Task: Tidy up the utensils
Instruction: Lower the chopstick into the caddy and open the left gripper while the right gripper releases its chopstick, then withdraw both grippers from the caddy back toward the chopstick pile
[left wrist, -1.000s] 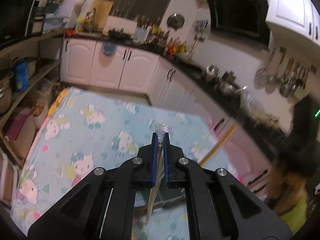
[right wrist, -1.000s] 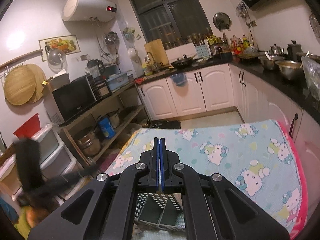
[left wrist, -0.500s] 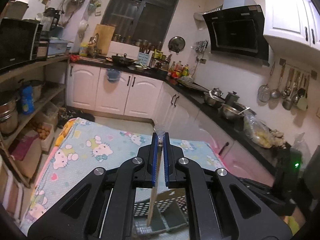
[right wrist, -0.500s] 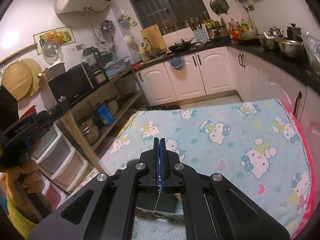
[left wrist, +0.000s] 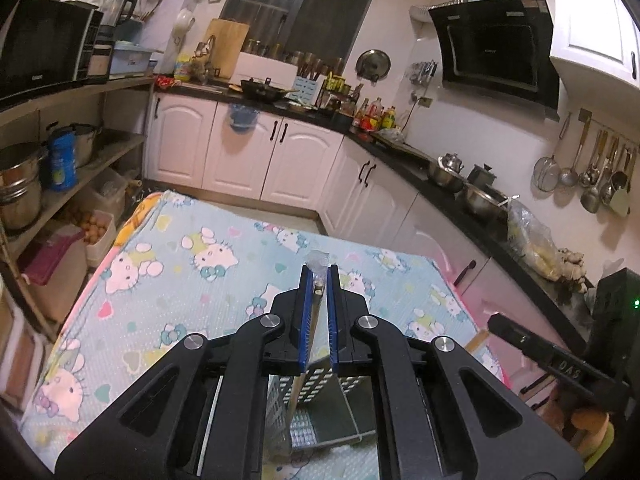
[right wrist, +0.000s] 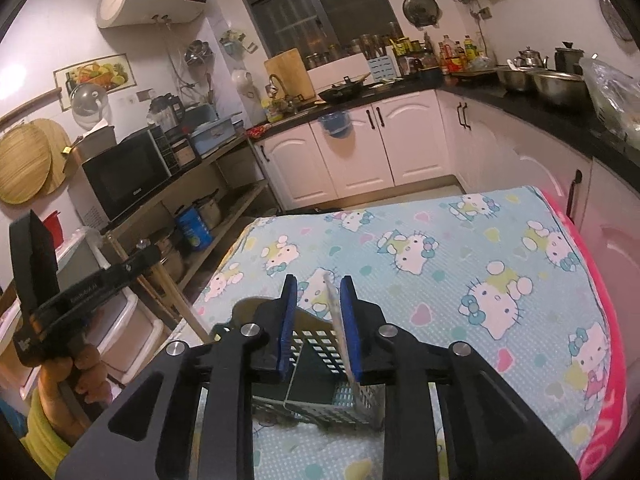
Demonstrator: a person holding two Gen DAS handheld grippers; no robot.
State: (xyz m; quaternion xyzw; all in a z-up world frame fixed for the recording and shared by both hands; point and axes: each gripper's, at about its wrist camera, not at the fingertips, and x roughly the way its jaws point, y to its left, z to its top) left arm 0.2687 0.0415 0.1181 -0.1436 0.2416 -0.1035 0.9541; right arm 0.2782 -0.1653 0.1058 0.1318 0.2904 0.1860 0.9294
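Observation:
My left gripper (left wrist: 319, 277) is shut on a wooden chopstick (left wrist: 295, 394) whose clear wrapper sticks out past the fingertips. The chopstick hangs down into a grey perforated utensil basket (left wrist: 320, 380) on the table. In the right wrist view my right gripper (right wrist: 318, 285) hovers over the same basket (right wrist: 320, 346) with its jaws opening. A thin pale wrapped utensil (right wrist: 340, 320) leans against the right pad only, its lower end inside the basket. The left gripper (right wrist: 40, 296) also shows at the far left of that view, held by a hand (right wrist: 76, 376).
A pale blue cartoon-cat cloth (right wrist: 460, 272) with a pink edge (right wrist: 604, 360) covers the table. White cabinets (left wrist: 248, 156) and a black counter with pots (left wrist: 472, 192) run behind and to the right. Open shelves with a microwave (right wrist: 128, 172) stand on the left.
My right jaws have parted, freeing the pale utensil from their grip. Both grippers have come lower over the basket. My left gripper stays clamped on the chopstick.

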